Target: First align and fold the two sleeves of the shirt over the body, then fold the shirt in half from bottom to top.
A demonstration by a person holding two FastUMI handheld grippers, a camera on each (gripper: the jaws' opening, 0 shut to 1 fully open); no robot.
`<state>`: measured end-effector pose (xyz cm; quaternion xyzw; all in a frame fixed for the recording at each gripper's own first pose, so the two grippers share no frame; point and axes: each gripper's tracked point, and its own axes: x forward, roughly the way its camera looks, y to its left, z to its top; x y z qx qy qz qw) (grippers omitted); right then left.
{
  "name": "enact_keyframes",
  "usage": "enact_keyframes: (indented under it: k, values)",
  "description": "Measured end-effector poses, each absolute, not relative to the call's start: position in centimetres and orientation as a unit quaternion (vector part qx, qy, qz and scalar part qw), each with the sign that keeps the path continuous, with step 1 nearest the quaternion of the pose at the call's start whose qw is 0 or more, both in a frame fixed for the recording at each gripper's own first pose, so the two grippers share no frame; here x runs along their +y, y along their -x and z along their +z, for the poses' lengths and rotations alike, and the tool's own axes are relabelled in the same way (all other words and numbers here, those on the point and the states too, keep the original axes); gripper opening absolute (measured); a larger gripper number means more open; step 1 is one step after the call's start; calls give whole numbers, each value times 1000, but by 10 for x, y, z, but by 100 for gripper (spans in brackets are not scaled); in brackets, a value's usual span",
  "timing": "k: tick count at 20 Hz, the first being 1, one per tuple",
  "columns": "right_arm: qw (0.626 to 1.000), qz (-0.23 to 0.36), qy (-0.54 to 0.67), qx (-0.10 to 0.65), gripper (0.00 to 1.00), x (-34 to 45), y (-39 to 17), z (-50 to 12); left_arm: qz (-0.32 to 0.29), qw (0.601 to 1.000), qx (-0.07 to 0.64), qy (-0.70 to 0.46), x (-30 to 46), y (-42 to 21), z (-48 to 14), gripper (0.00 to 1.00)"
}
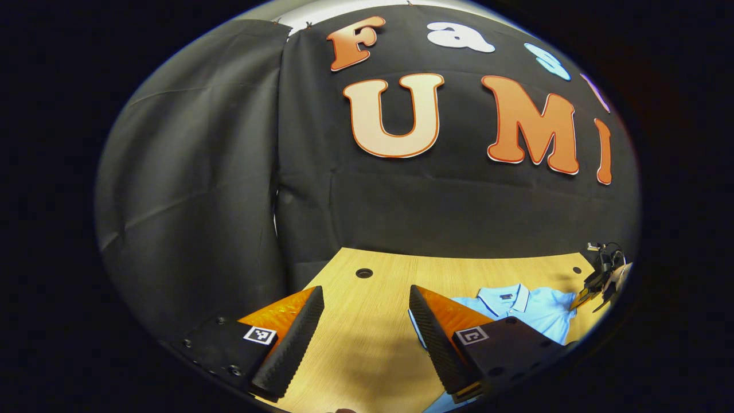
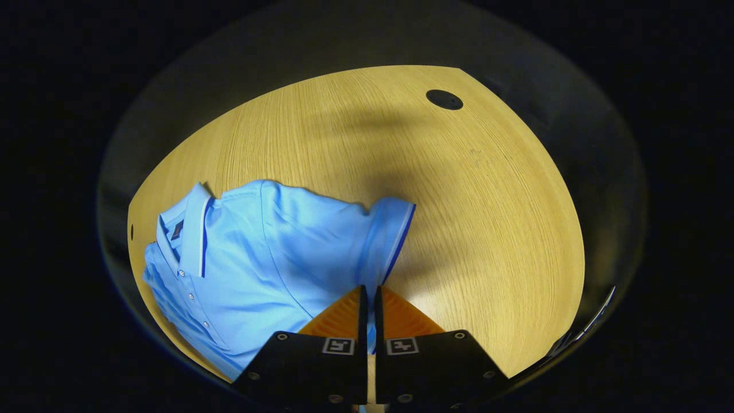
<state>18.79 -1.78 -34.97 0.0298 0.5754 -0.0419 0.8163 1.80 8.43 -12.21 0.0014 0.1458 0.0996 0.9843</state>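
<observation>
In the right gripper view, one light blue shirt (image 2: pixel 252 252) lies flat on the wooden tabletop (image 2: pixel 487 218), its sleeve (image 2: pixel 387 238) reaching toward 1 o'clock from the right gripper (image 2: pixel 369 298). The jaws stand nearly closed at the sleeve's lower hem; whether they pinch the fabric cannot be told. In the left gripper view, the left gripper (image 1: pixel 365 298) hovers with jaws spread wide and empty, the shirt (image 1: pixel 539 310) at 3 o'clock of them. One collar (image 2: pixel 192 229) sits at 9 o'clock.

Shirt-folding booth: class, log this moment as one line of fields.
stage: first sleeve fold | left gripper: open, over table | right gripper: shut on sleeve | shirt: flat, collar showing
</observation>
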Motion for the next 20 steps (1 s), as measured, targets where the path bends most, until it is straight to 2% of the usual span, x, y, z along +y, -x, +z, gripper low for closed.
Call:
enact_keyframes:
  k: [2, 8, 12, 20]
  values:
    - [826, -35, -41, 562, 2, -11, -192, -336, 102, 985, 142, -6, 89, -18, -116, 98]
    - [848, 22, -43, 528, 2, 31, -186, -273, 98, 986, 132, -7, 98, -12, -111, 98]
    - [863, 72, -3, 499, 2, 74, -176, -238, 96, 987, 128, 0, 107, -8, -109, 98]
    - [861, 136, 8, 490, 2, 161, -148, -220, 98, 987, 126, 6, 139, 0, -110, 98]
